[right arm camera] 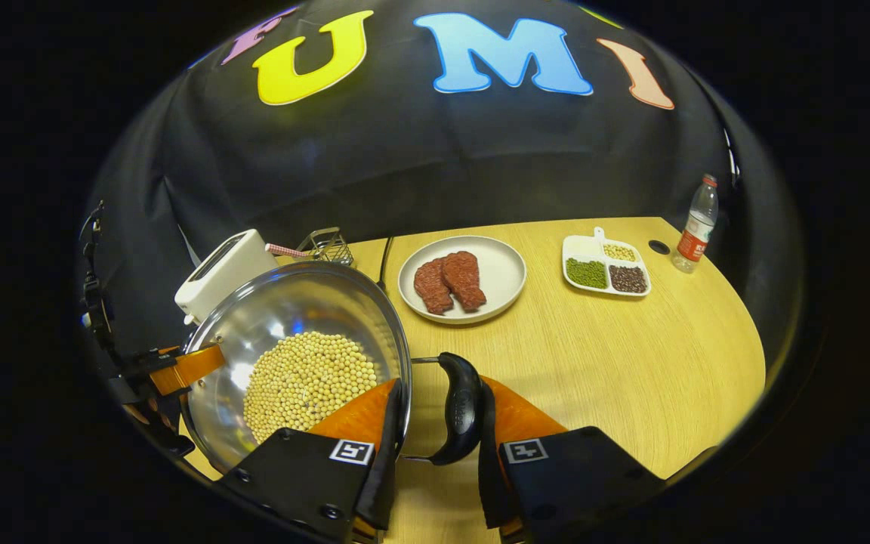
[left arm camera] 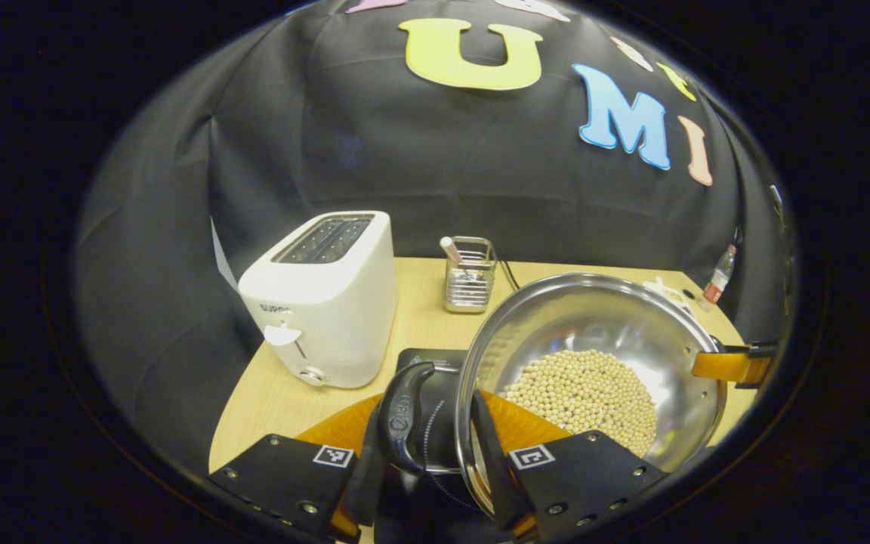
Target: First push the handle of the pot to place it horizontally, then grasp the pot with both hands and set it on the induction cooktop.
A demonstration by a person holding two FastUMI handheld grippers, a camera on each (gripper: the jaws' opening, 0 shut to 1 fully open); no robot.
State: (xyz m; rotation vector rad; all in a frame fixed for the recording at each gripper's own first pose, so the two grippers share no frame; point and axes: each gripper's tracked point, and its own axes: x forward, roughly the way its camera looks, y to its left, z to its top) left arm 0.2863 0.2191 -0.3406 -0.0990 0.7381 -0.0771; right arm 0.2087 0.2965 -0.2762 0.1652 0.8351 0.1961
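Steel pot [left arm camera: 593,363] holds a heap of pale round beans [left arm camera: 582,397], tilted a bit, w/ the black induction cooktop [left arm camera: 435,412] just under/behind it in left gripper view. Left gripper [left arm camera: 431,461] clamped on one black side handle [left arm camera: 405,415]; right gripper [right arm camera: 435,453] closed on the opposite handle [right arm camera: 459,408]. White plate [right arm camera: 499,272] w/ 2 meat pieces [right arm camera: 450,281]. Divided tray [right arm camera: 575,245] (green, dark, pale beans). Wire basket [left arm camera: 469,276] beside toaster [left arm camera: 325,295].
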